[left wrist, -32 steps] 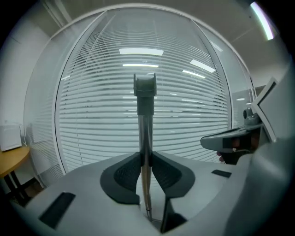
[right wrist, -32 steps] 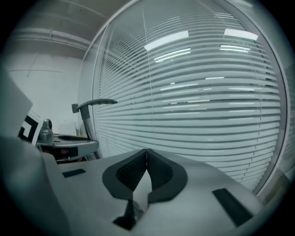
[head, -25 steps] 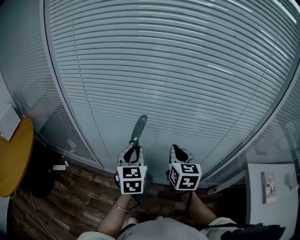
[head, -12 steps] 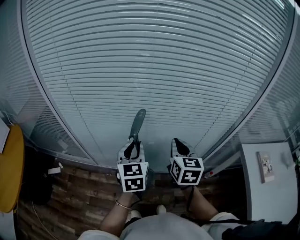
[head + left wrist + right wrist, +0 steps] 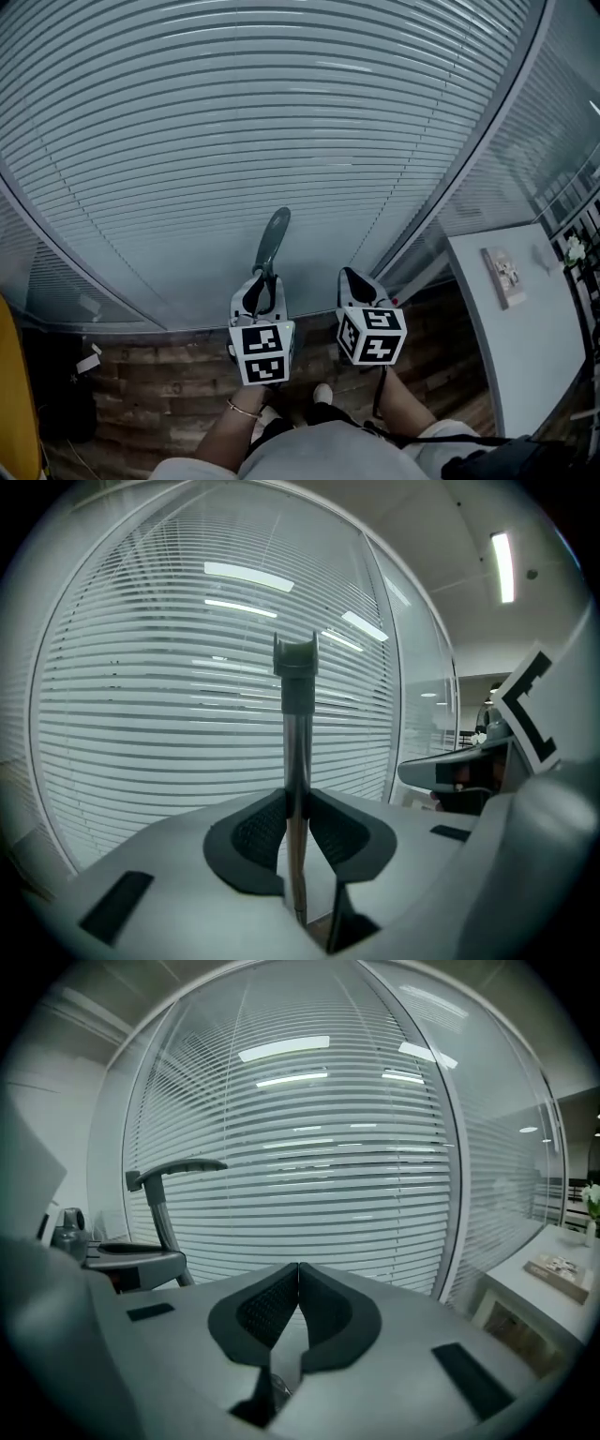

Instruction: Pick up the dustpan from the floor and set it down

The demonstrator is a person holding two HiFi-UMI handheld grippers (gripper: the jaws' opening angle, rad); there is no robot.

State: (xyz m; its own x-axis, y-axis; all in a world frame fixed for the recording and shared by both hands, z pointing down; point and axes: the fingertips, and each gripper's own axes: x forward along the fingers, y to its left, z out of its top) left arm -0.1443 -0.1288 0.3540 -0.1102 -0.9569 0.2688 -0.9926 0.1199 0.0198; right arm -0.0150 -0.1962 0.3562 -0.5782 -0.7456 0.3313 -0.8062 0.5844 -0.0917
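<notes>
In the head view my left gripper [image 5: 262, 289] is shut on the dustpan's grey metal handle [image 5: 273, 239], which sticks up and away from the jaws toward the blinds. The left gripper view shows the handle [image 5: 297, 714] upright, pinched between the black pads [image 5: 258, 832], with its dark capped end on top. The pan itself is hidden below the gripper. My right gripper [image 5: 360, 287] hangs beside it on the right, shut with nothing in it; its pads [image 5: 323, 1312] meet. The right gripper view also catches the handle [image 5: 161, 1206] at its left.
A glass wall with horizontal blinds [image 5: 281, 112] fills the space ahead. A white table [image 5: 525, 328] with a book [image 5: 503, 277] stands at the right. Wooden flooring [image 5: 159, 384] lies below, and a yellow tabletop edge [image 5: 7, 394] shows at far left.
The whole view has swung rightward: the yellow table has slid off to the left and the white table has come further in. Both grippers moved together, the left keeping the handle.
</notes>
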